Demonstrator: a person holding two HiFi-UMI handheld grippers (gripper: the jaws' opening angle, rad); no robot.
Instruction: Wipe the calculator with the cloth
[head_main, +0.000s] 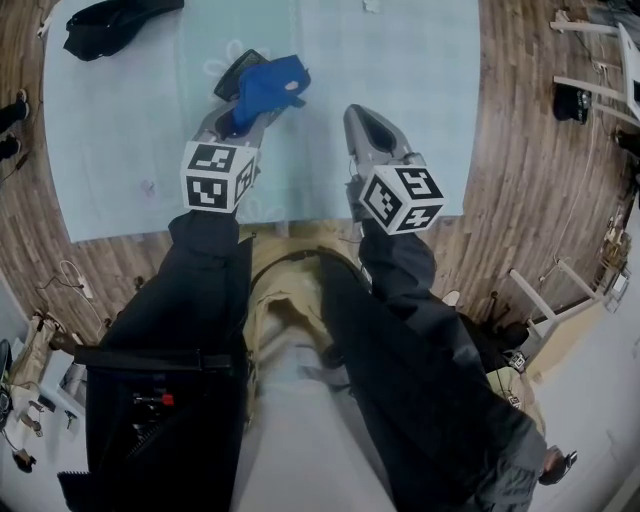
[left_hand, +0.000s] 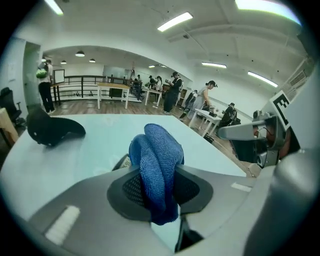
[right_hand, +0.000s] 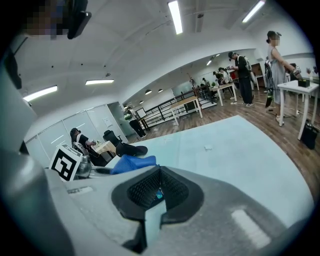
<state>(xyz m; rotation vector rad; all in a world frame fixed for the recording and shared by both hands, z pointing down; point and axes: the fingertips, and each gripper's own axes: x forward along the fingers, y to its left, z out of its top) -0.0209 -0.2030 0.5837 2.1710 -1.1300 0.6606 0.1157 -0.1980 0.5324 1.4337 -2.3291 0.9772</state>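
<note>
- Left gripper (head_main: 252, 103) grips a blue cloth (head_main: 270, 85) in its fingers, over a dark slab, likely the calculator (head_main: 238, 70).
- Right gripper (head_main: 364, 118) is just beside it, over the bench (head_main: 120, 140).
- A black bag (head_main: 115, 20) lies at the bench's far-left corner.

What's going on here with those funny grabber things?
A person holds a gripper in each hand over a pale blue table. The left gripper is shut on a bunched blue cloth, just over a dark calculator lying on the table. The right gripper is shut and empty, off to the side. I can't tell if the cloth touches the calculator.
</note>
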